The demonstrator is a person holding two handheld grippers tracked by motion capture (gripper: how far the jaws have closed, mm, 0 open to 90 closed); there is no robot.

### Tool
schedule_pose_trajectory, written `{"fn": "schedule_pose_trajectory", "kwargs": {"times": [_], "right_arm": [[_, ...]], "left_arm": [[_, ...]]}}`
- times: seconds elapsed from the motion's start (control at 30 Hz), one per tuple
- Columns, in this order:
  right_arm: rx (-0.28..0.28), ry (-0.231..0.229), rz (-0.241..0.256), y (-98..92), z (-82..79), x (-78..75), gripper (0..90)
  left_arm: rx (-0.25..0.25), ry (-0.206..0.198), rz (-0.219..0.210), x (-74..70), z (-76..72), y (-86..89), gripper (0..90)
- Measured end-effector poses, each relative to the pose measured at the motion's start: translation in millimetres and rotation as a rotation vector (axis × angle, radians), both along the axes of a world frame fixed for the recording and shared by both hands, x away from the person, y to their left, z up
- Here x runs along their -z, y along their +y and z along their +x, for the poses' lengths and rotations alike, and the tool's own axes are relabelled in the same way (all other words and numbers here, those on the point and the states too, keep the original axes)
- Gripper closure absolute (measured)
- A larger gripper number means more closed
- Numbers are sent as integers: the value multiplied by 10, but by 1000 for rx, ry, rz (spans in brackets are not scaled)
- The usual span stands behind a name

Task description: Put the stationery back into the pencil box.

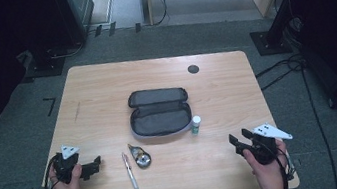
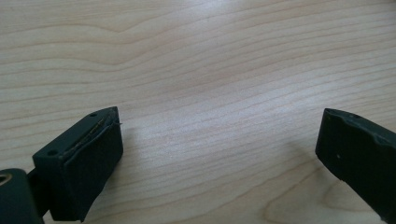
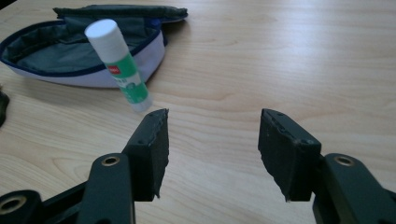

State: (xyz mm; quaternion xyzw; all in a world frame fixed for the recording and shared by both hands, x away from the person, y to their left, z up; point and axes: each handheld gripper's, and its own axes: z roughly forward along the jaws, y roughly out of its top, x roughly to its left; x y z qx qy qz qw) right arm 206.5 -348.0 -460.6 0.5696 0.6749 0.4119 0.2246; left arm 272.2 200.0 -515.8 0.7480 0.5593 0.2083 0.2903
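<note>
High view: an open pencil case [image 1: 159, 112] is seen at the middle of the table [image 1: 99, 84], with a glue stick [image 1: 196, 125] upright just beside its right end and a pen [image 1: 130, 173] and a small round metal item [image 1: 141, 156] lying in front of it. Both the left claw [image 1: 96, 162] and the right claw [image 1: 233, 140] are held spread and empty, low over the near edge. Packing is judged not yet begun; for the next move, the right claw [image 3: 212, 135] would have to be advanced so that the glue stick [image 3: 119, 63] is taken between its jaws.
</note>
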Motion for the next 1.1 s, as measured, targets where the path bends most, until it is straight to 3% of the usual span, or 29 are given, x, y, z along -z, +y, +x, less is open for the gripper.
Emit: {"fn": "schedule_pose_trajectory", "kwargs": {"times": [0.03, 0.07, 0.3, 0.4, 0.5, 0.67, 0.83, 0.93, 1.1], "right_arm": [[-3, 0, -6, 27, 12, -20, 434], [-10, -4, -13, 76, 33, -47, 441], [-53, -40, -52, 392, 167, -112, 515], [-88, -48, -53, 505, 226, -123, 589], [-121, -49, -5, 572, 293, -137, 584], [-147, -62, -6, 714, 400, -150, 535], [-151, -65, -40, 834, 494, -114, 497], [-118, -56, -61, 894, 550, -75, 461], [-134, -47, -65, 987, 612, -76, 463]], "left_arm": [[-6, -16, 20, 20, -8, -18, 10], [-14, -28, 14, 31, -18, -22, 5], [-7, -29, 16, 33, -18, -18, 6], [-14, -31, 14, 35, -16, -25, 6], [-15, -31, 13, 35, -16, -25, 6], [-15, -31, 13, 35, -16, -26, 6], [-15, -31, 13, 34, -16, -26, 6], [-15, -31, 13, 35, -16, -25, 6], [-13, -31, 13, 35, -15, -25, 6]]}}
